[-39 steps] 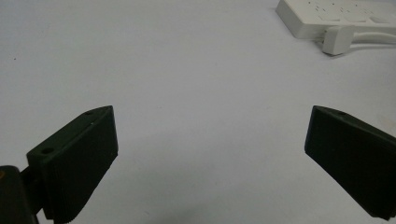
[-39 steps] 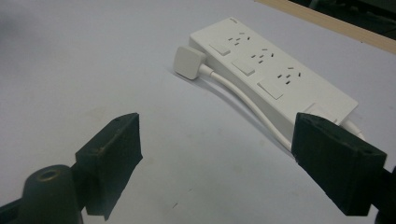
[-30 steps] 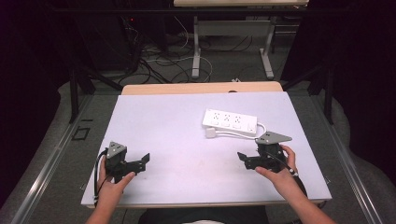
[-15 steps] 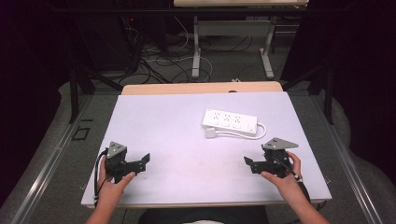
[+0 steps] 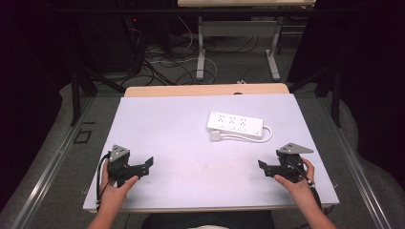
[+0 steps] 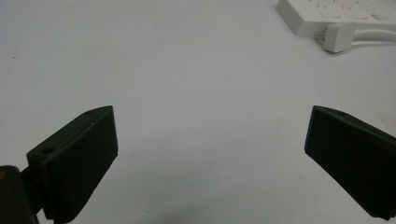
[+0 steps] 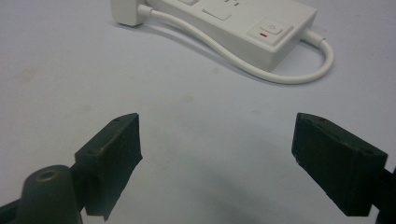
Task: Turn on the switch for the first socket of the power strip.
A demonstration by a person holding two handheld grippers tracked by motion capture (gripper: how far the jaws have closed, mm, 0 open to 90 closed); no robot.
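Right gripper (image 5: 268,168) nearer white table (image 5: 191,124) edge

Surface (image 5: 181,129) — pale lilac-white, plain, with a tan wooden strip (image 5: 205,89) along its far edge. Power strip (image 5: 236,125) — white, with white cord (image 7: 243,60) and white plug (image 5: 216,136); its switch (image 7: 270,29) is white with a small red mark. Left gripper (image 5: 147,164) and right gripper (image 5: 263,166) — black, jaws matt black, each topped by a grey plate. Floor (image 5: 229,71) — grey.
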